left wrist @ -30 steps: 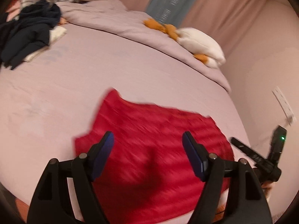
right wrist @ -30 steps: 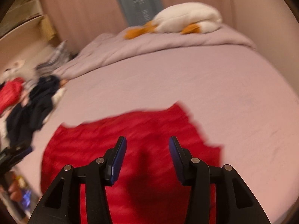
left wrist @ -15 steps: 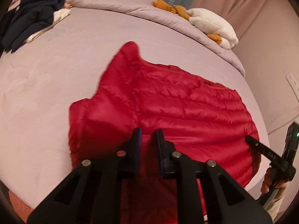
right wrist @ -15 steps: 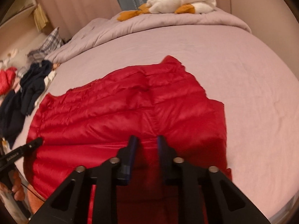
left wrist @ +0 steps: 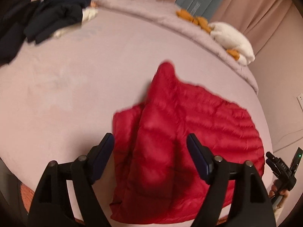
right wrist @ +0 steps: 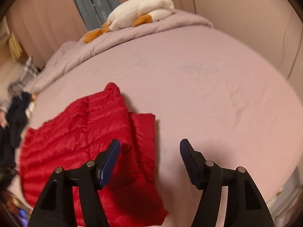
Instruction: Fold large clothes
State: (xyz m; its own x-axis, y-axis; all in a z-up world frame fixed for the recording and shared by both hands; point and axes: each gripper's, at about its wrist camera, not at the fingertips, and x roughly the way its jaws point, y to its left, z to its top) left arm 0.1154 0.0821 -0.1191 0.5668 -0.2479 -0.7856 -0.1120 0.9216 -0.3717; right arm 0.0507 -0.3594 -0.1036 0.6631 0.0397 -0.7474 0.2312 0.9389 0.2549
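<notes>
Now the red puffer jacket (left wrist: 189,141) lies flat on the bed (left wrist: 66,104), directly under the open, empty left tool (left wrist: 150,151); the right tool (right wrist: 149,157), jaws just parted, hangs off its edge.

Wide bed (right wrist: 208,87) under a pale pink sheet, filling most of both views. Rumpled duvet (right wrist: 132,36) bunched along the far edge. Pink curtains (left wrist: 255,5) behind, with a grey-blue printed panel (right wrist: 94,5) between them. Plain wall (left wrist: 284,79) beside the bed, white socket (left wrist: 300,102) on it. Warm, dim indoor light.
</notes>
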